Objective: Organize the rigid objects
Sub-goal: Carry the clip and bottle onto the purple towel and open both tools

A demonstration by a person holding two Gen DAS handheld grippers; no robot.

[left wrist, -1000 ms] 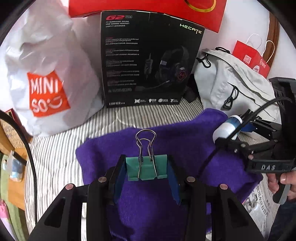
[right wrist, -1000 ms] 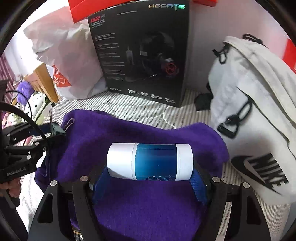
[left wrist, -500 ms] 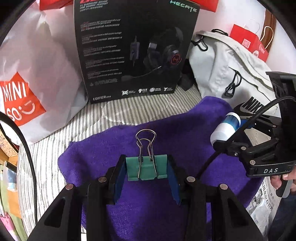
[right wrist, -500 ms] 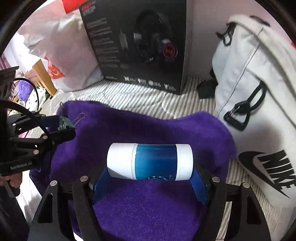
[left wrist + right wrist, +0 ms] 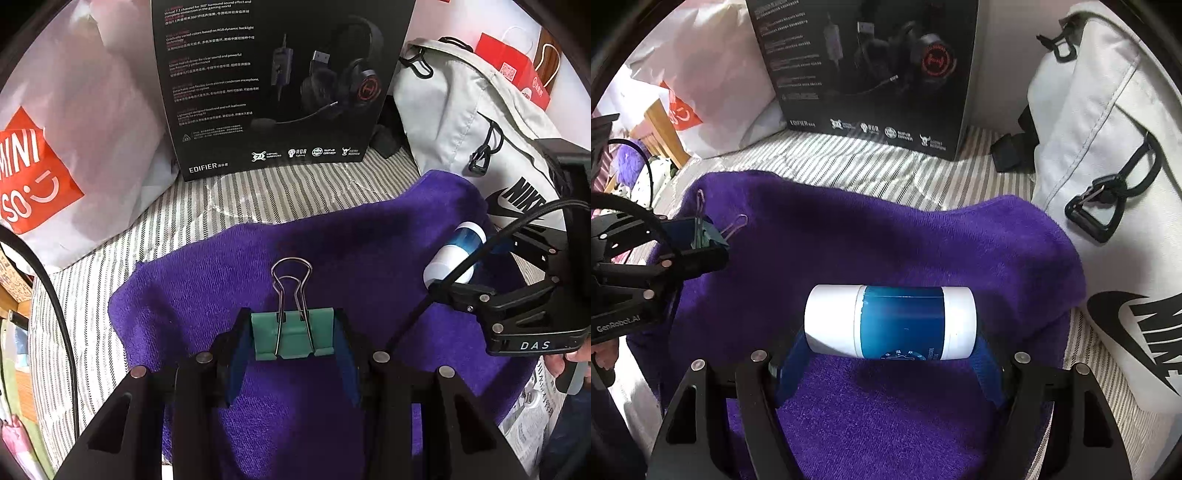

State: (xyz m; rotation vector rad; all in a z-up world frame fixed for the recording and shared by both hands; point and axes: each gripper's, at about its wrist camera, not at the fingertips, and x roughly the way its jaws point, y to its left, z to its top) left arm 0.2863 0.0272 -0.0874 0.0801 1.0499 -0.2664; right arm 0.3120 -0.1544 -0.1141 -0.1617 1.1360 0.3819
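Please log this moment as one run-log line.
left gripper: shut on green metal binder clip | right gripper: shut on white-and-blue plastic bottle | both above purple towel

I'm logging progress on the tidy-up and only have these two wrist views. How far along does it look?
Nothing looks placed yet: the purple towel is bare. In hand: the left gripper clamps a green binder clip, and the right gripper holds a blue-and-white bottle sideways; both are over the towel. Left: setting both down, probably on the towel.
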